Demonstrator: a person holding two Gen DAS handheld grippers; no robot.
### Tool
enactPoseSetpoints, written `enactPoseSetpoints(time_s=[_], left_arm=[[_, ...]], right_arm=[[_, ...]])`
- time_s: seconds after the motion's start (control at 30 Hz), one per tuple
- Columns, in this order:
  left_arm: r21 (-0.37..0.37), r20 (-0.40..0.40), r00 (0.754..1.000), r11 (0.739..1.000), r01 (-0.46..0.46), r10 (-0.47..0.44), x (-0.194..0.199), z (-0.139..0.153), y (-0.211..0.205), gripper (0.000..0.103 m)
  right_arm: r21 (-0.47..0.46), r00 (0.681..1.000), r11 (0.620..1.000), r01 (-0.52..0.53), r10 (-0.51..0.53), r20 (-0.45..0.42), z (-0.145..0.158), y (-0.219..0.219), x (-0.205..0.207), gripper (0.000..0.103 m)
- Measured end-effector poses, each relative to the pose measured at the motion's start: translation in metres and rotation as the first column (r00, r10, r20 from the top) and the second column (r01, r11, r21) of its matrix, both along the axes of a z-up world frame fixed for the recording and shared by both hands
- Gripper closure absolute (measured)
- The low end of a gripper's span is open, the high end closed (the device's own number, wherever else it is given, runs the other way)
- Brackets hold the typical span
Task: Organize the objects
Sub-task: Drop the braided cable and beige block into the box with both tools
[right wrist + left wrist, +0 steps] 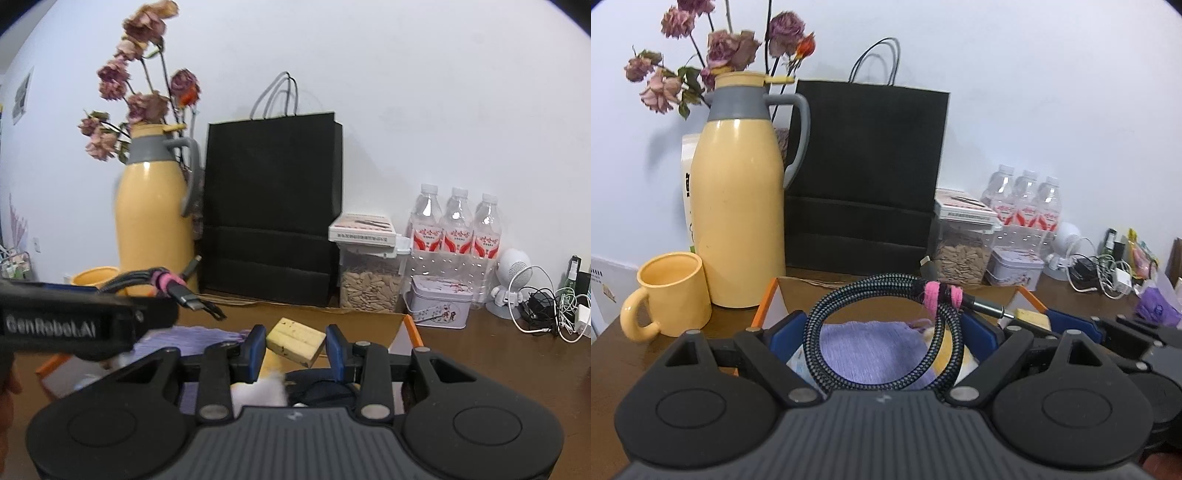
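My left gripper (886, 325) is shut on a coiled black braided cable (923, 280) bound with pink ties (932, 293); the coil spans the wide-set blue pads. It hangs over an orange-edged cardboard box (764, 302) that holds a purple cloth (871, 350). In the right wrist view, my right gripper (295, 343) is shut on a tan block (295, 341) above the same box (413, 328). The left gripper (74, 321) sits at its left, the cable's plug (188, 295) sticking out. White fluff (262, 391) and a dark item lie in the box.
Behind the box stand a yellow thermos jug (738, 206), a yellow mug (672, 291) and a black paper bag (868, 173). To the right are a seed jar (960, 254), a small tin (1015, 269), water bottles (1023, 199) and tangled chargers (1100, 273).
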State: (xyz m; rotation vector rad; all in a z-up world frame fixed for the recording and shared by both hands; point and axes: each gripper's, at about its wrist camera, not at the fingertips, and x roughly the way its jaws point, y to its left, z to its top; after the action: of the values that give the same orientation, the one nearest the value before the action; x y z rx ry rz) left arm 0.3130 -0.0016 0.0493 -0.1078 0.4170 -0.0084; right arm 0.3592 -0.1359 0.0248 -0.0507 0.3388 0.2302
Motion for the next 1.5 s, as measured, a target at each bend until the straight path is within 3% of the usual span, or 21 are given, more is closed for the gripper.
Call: enactPoseSetpoints(time_s=[0.3, 0.37, 0.43, 0.47, 0.5, 0.73, 0.97, 1.3, 1.5], left_arm=[[0.035, -0.042, 0.998, 0.999, -0.038, 0.04, 0.022, -0.017, 0.007, 0.012], [0.035, -0.047, 0.998, 0.998, -0.048, 0.049, 0.023, -0.018, 0.009, 0.004], [0.026, -0.034, 0.997, 0.998, -0.062, 0.063, 0.021, -0.018, 0.011, 0.0], [0.026, -0.04, 0.997, 0.998, -0.063, 0.064, 0.022, -0.018, 0.011, 0.0], [0.027, -0.05, 0.997, 0.998, -0.064, 0.065, 0.022, -0.018, 0.012, 0.0], [0.025, -0.068, 0.995, 0.997, -0.077, 0.079, 0.023, -0.019, 0.014, 0.0], [0.009, -0.034, 0.998, 0.999, -0.054, 0.054, 0.011, -0.009, 0.014, 0.0], [0.02, 0.052, 0.998, 1.0, -0.019, 0.018, -0.034, 0.012, 0.024, 0.0], [0.037, 0.059, 0.998, 0.999, 0.01, -0.013, -0.063, 0.01, 0.026, 0.0]], right_arm=[[0.012, 0.998, 1.0, -0.001, 0.002, -0.071, -0.019, -0.01, 0.02, 0.068], [0.008, 0.997, 1.0, 0.004, -0.003, -0.078, -0.019, -0.011, 0.02, 0.066], [0.004, 0.995, 1.0, -0.001, 0.001, -0.097, -0.02, -0.013, 0.021, 0.04], [0.007, 0.994, 1.0, -0.006, 0.007, -0.107, -0.021, -0.014, 0.022, 0.013], [0.008, 0.994, 1.0, -0.011, 0.012, -0.11, -0.021, -0.014, 0.021, 0.0], [0.0, 0.993, 1.0, -0.015, 0.015, -0.117, -0.021, -0.012, 0.021, 0.0], [-0.005, 0.995, 1.0, -0.012, 0.012, -0.098, -0.015, -0.013, 0.015, 0.0], [-0.034, 0.998, 0.999, -0.032, 0.03, -0.059, 0.002, -0.018, -0.023, 0.0], [-0.065, 0.999, 0.997, -0.041, 0.038, -0.034, 0.003, -0.018, -0.053, 0.0]])
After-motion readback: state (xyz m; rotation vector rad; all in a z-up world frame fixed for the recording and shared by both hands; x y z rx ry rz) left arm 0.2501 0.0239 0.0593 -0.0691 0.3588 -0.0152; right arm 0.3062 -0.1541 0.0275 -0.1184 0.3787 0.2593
